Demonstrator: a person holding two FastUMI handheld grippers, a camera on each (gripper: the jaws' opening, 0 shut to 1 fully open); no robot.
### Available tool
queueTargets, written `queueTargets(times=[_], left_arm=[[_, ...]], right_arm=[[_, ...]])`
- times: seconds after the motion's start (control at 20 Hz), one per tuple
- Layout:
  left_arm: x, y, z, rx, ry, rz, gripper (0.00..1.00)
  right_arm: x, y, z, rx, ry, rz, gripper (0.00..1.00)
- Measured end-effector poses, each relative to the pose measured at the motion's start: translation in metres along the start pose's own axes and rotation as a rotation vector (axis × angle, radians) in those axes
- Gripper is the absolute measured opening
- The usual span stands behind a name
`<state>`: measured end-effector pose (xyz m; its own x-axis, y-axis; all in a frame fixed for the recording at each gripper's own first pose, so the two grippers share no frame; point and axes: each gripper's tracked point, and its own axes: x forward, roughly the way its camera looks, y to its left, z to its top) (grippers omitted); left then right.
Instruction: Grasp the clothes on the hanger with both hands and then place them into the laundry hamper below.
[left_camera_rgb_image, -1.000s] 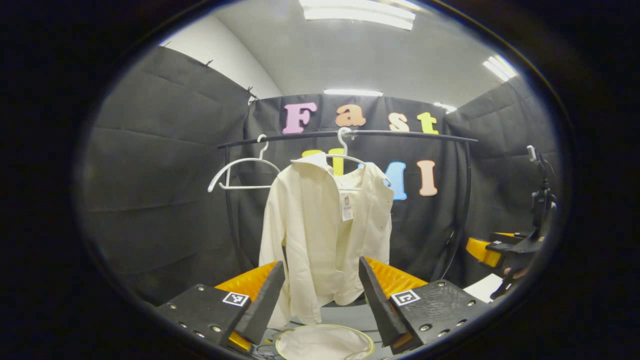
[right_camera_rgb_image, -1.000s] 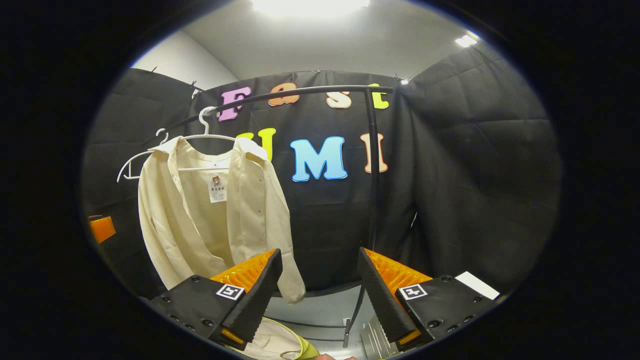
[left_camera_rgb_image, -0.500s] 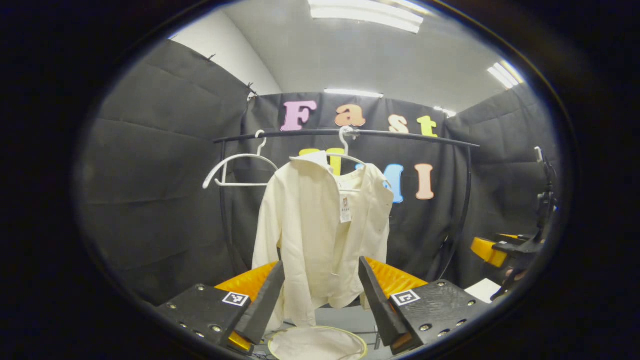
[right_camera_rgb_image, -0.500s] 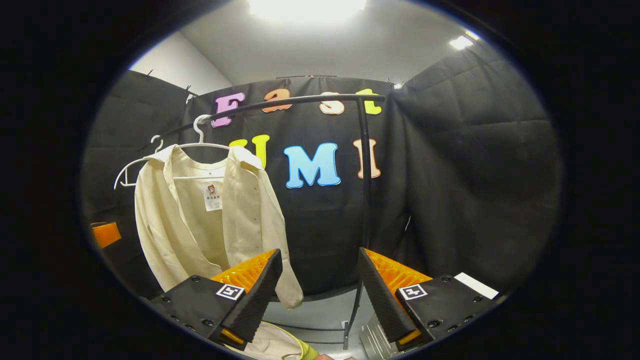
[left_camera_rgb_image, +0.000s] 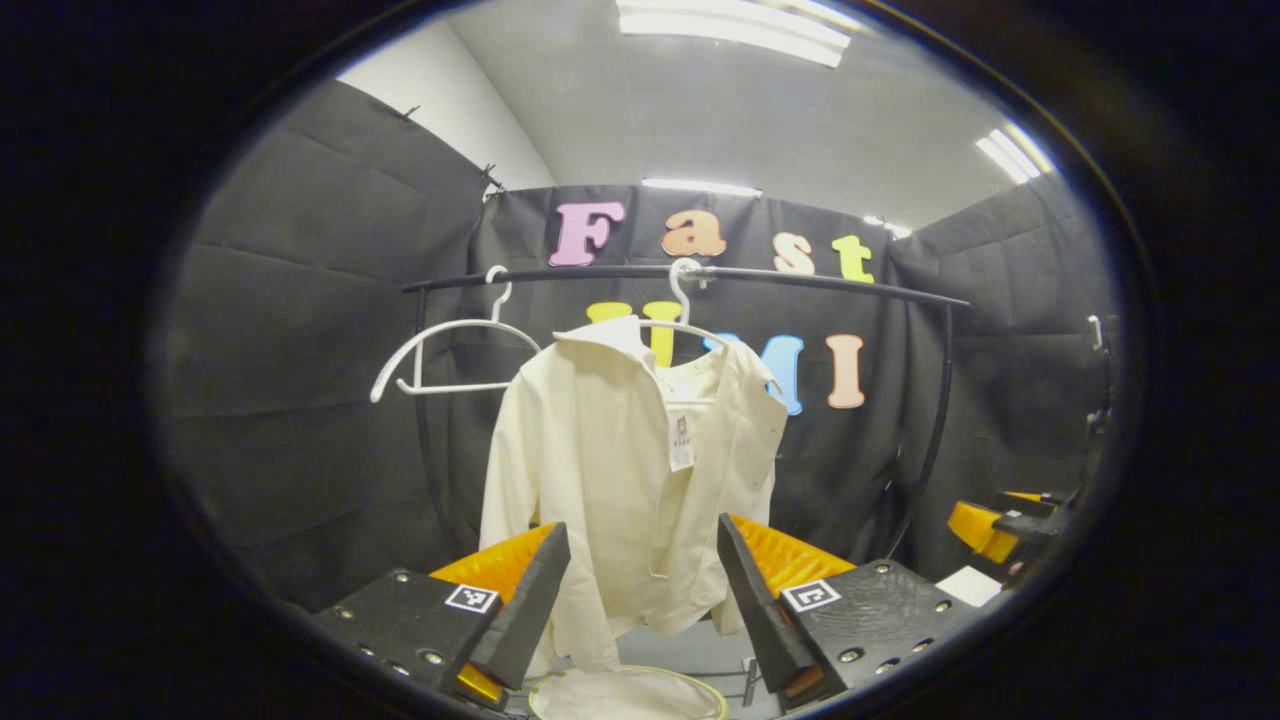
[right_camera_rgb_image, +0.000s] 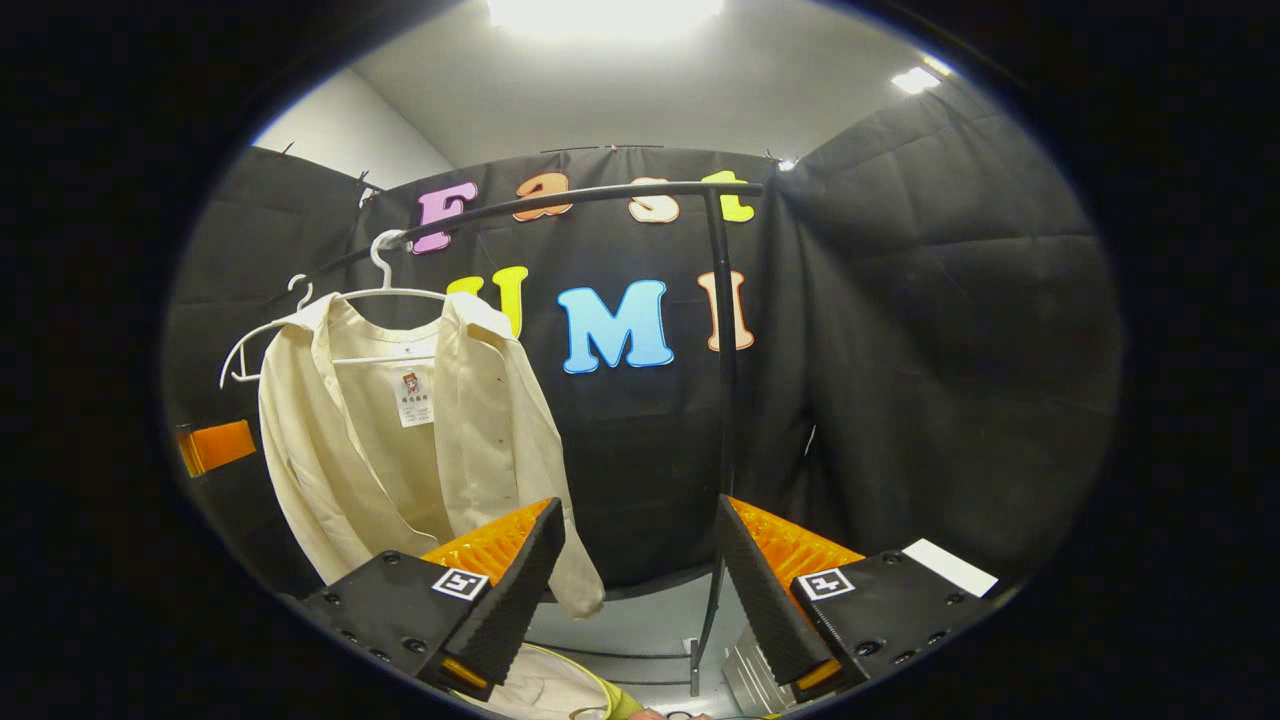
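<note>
Approach phase, nothing grasped yet. L to R across the booth: an empty hanger (left_camera_rgb_image: 440, 350) is hanging at the left end of the rail (left_camera_rgb_image: 800, 279); next to it the cream shirt (left_camera_rgb_image: 620, 480) is hanging on its own hanger (left_camera_rgb_image: 683, 315), front open, tag showing inside the collar. Laundry hamper (left_camera_rgb_image: 627, 692) is sitting on the floor right below the hem, its rim peeking in at the bottom of the left gripper view.

Left gripper (left_camera_rgb_image: 640, 580) is hanging w/ fingers spread wide, nothing between them touching; shirt is lining up in the gap but looks well apart, farther back. Right gripper (right_camera_rgb_image: 640, 580) is likewise gaping, empty, and pointing at the rail's right upright and the wall; shirt is sitting off to its left.

Judgement: step in hand = closing in on the garment. Next move prob needs right gripper swinging left toward the shirt's right shoulder, left going for the other shoulder, both pinching fabric, then lifting it off the hanger and lowering into the hamper.
</note>
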<state>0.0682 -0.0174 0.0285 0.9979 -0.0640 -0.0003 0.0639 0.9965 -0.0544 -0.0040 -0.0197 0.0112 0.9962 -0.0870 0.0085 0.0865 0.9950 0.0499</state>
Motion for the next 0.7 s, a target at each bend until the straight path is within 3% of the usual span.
queueTargets(times=[0.2, 0.25, 0.4, 0.7], left_arm=[[0.036, -0.006, 0.016, 0.050, -0.003, 0.038, 0.87], [0.047, -0.007, 0.019, 0.057, -0.001, 0.051, 0.87], [0.076, -0.012, 0.028, 0.078, -0.008, 0.080, 0.87], [0.132, 0.000, 0.030, 0.084, 0.022, 0.215, 0.87]], right_arm=[[0.024, -0.001, -0.011, 0.006, 0.033, 0.010, 0.92], [0.033, 0.001, -0.015, 0.003, 0.052, 0.022, 0.97], [0.062, 0.000, -0.006, 0.014, 0.050, 0.049, 0.98], [0.120, -0.004, 0.009, 0.027, 0.025, 0.090, 0.98]])
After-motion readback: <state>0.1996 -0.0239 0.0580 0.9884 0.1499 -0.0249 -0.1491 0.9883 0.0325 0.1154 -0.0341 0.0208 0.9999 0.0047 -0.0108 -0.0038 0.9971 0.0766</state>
